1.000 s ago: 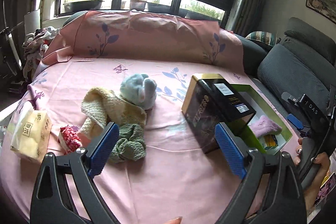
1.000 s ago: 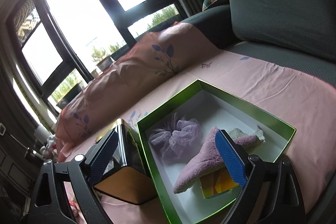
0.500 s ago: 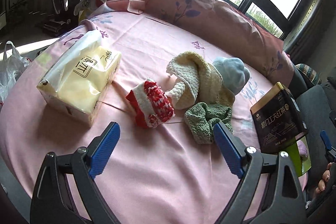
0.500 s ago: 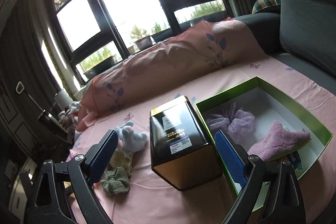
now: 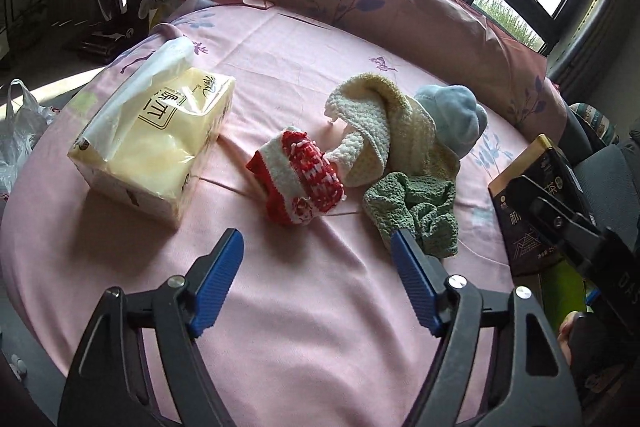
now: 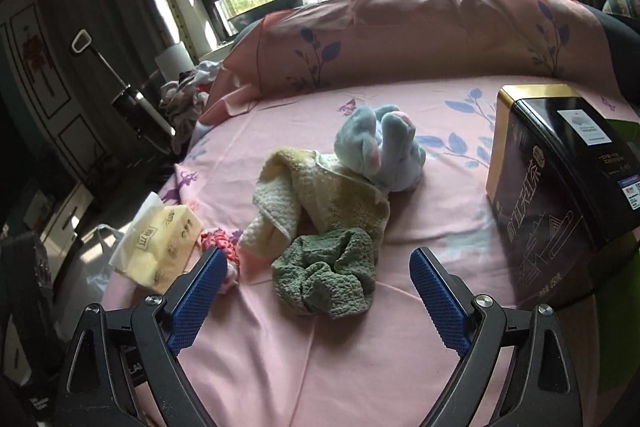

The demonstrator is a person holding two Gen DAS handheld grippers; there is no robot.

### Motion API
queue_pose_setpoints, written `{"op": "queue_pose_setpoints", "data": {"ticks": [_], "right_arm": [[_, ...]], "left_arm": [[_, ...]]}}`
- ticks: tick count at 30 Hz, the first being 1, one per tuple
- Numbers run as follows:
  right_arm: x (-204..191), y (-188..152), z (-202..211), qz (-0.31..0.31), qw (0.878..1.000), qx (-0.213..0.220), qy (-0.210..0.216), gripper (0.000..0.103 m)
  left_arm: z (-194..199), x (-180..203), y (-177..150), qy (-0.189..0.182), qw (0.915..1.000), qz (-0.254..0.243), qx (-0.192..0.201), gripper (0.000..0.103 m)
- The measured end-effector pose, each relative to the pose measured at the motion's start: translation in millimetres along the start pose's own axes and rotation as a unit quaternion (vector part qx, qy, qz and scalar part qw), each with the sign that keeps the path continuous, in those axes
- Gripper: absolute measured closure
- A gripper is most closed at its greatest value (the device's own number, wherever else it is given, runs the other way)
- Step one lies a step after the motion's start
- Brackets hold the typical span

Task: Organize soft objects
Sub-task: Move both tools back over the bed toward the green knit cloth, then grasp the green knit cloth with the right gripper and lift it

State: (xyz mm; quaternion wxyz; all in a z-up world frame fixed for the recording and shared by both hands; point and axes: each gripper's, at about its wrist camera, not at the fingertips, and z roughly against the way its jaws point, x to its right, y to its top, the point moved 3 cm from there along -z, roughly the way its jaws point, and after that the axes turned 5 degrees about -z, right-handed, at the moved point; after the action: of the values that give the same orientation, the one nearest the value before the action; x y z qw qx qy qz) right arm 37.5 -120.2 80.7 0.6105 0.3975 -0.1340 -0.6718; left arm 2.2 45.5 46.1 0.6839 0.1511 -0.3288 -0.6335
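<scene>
Soft things lie in a heap on the pink sheet: a red-and-white knit piece (image 5: 298, 179), a cream knit piece (image 5: 380, 131), a pale blue plush (image 5: 456, 123) and a green knit scrunchie (image 5: 416, 211). My left gripper (image 5: 318, 255) is open and empty, just short of the red-and-white piece. My right gripper (image 6: 318, 269) is open and empty, just short of the green scrunchie (image 6: 324, 275); the cream piece (image 6: 320, 199) and blue plush (image 6: 378, 147) lie behind it. The red-and-white piece (image 6: 220, 241) peeks from behind its left finger.
A yellow tissue pack (image 5: 156, 143) lies left of the heap, also in the right wrist view (image 6: 160, 247). A black and gold tin (image 6: 560, 195) stands at the right, with a green box edge (image 6: 624, 131) behind it. A pink cushion (image 6: 420, 35) lines the back.
The left gripper has swung left from the tin to the heap and come closer to the red-and-white piece. The right gripper has swung left from the green box to the heap.
</scene>
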Motion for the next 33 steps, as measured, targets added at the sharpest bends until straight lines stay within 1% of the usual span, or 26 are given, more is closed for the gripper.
{"op": "queue_pose_setpoints", "data": {"ticks": [1, 3, 6, 7, 8, 9, 10, 11, 12, 13, 14, 16, 18, 20, 22, 24, 25, 28, 30, 32, 33], "right_arm": [[0.7, -1.9, -12.6, -0.001, 1.0, -0.01, -0.01, 0.01], [3.1, -7.3, -34.4, -0.001, 0.999, -0.035, -0.018, 0.017], [7.2, -17.3, -58.8, -0.009, 0.997, -0.07, -0.018, 0.021], [7.9, -20.4, -63.6, -0.008, 0.997, -0.077, -0.017, 0.026], [8.5, -23.0, -68.5, -0.008, 0.996, -0.081, -0.02, 0.034], [9.4, -24.8, -72.2, -0.007, 0.996, -0.085, -0.027, 0.038], [10.2, -26.5, -75.4, -0.005, 0.996, -0.087, -0.033, 0.044], [10.5, -27.6, -76.4, 0.0, 0.996, -0.084, -0.04, 0.052], [9.6, -27.2, -74.8, 0.008, 0.996, -0.076, -0.046, 0.057], [7.8, -27.4, -73.5, 0.016, 0.996, -0.073, -0.048, 0.067], [6.3, -26.8, -72.6, 0.019, 0.996, -0.074, -0.043, 0.075], [4.3, -26.6, -67.8, 0.019, 0.996, -0.077, -0.032, 0.081], [2.4, -26.4, -61.1, 0.021, 0.996, -0.08, -0.028, 0.081], [2.2, -27.7, -52.4, 0.018, 0.995, -0.091, -0.023, 0.081], [3.2, -29.6, -41.9, 0.008, 0.995, -0.104, -0.006, 0.081], [3.5, -31.2, -31.8, 0.011, 0.993, -0.118, 0.012, 0.081], [4.3, -31.5, -26.7, 0.014, 0.992, -0.122, 0.014, 0.081], [10.2, -32.4, -18.2, 0.019, 0.99, -0.139, 0.001, 0.081], [18.2, -31.8, -15.4, 0.007, 0.989, -0.147, -0.001, 0.073], [27.6, -29.1, -11.4, -0.008, 0.99, -0.141, -0.001, 0.043], [31.8, -26.7, -8.5, -0.016, 0.991, -0.132, 0.0, 0.038]], "left_arm": [[0.9, -0.1, 0.1, 0.0, 1.0, -0.001, 0.002, 0.03], [1.9, 0.1, 0.0, -0.007, 1.0, -0.003, 0.002, 0.031], [1.7, -0.4, 0.1, -0.008, 1.0, -0.004, 0.001, 0.033], [1.6, -0.5, 0.1, -0.006, 1.0, -0.005, 0.001, 0.033], [1.5, -0.4, 0.2, -0.005, 1.0, -0.005, 0.0, 0.033], [0.9, -0.9, 0.1, -0.004, 1.0, -0.004, 0.0, 0.033], [0.7, -1.7, 0.2, -0.005, 1.0, -0.004, -0.001, 0.033], [0.6, -1.8, 0.4, -0.007, 1.0, -0.002, -0.002, 0.033], [0.5, -2.3, 0.6, -0.008, 1.0, -0.001, -0.002, 0.034], [0.4, -2.8, 0.7, -0.009, 1.0, 0.0, -0.002, 0.034], [0.2, -2.8, 1.0, -0.009, 1.0, 0.0, -0.003, 0.034], [0.0, -3.0, 1.0, -0.009, 1.0, -0.001, -0.003, 0.034], [-0.6, -2.9, 0.7, -0.009, 1.0, -0.002, -0.005, 0.034], [-1.4, -2.2, 0.3, -0.009, 0.9999, -0.002, -0.006, 0.035], [-2.6, -1.3, -0.2, -0.009, 0.9999, -0.003, -0.01, 0.037], [-4.2, 0.4, -1.4, -0.011, 0.9998, -0.005, -0.014, 0.037], [-5.2, 1.8, -2.0, -0.013, 0.9997, -0.007, -0.018, 0.039], [-8.4, 7.7, -4.3, -0.025, 0.9992, -0.014, -0.028, 0.043], [-10.7, 13.5, -6.6, -0.036, 0.9985, -0.018, -0.036, 0.044], [-14.3, 19.8, -9.5, -0.049, 0.9974, -0.023, -0.048, 0.046], [-16.1, 23.2, -10.9, -0.056, 0.9967, -0.025, -0.053, 0.047]]}}
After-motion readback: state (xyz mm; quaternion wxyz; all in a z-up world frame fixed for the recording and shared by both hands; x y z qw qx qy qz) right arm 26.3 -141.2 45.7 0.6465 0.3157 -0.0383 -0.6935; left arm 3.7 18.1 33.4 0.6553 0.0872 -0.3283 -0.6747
